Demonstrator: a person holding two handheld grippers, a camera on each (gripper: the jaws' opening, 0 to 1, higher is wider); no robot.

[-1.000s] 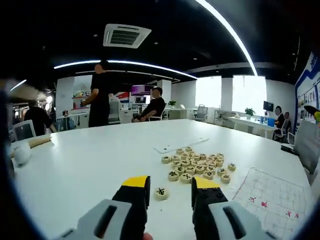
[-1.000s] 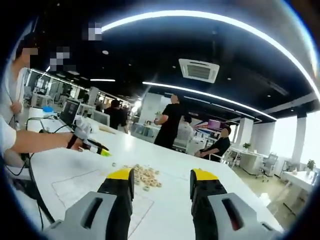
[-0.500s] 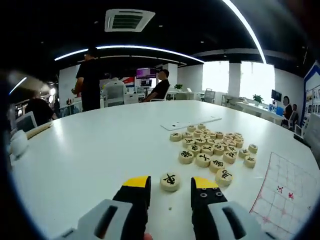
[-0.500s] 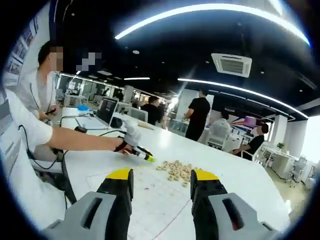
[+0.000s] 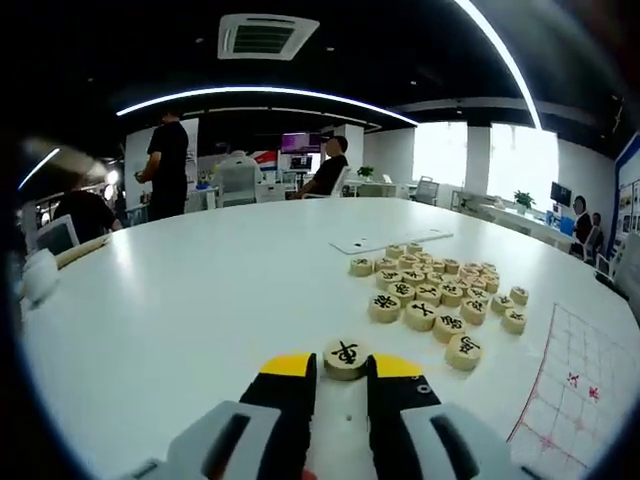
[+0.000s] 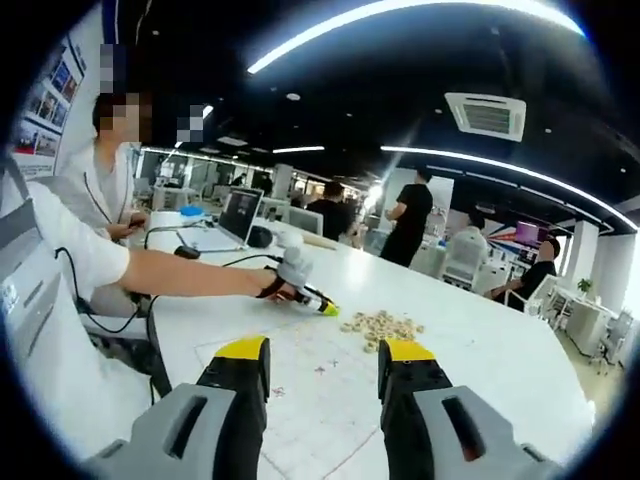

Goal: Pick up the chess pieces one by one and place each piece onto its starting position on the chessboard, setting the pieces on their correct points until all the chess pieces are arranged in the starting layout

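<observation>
The left gripper has its fingers narrowed around the lone chess piece; I'd squeeze squarely, then lift straight up, while the right gripper hangs wide open, empty.

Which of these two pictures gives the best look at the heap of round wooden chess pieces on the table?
The left gripper view: the heap of chess pieces lies close ahead on the white table, near enough to see dark characters on their tops. In the right gripper view the heap is a far, small cluster beyond the board, its markings unreadable.
</observation>
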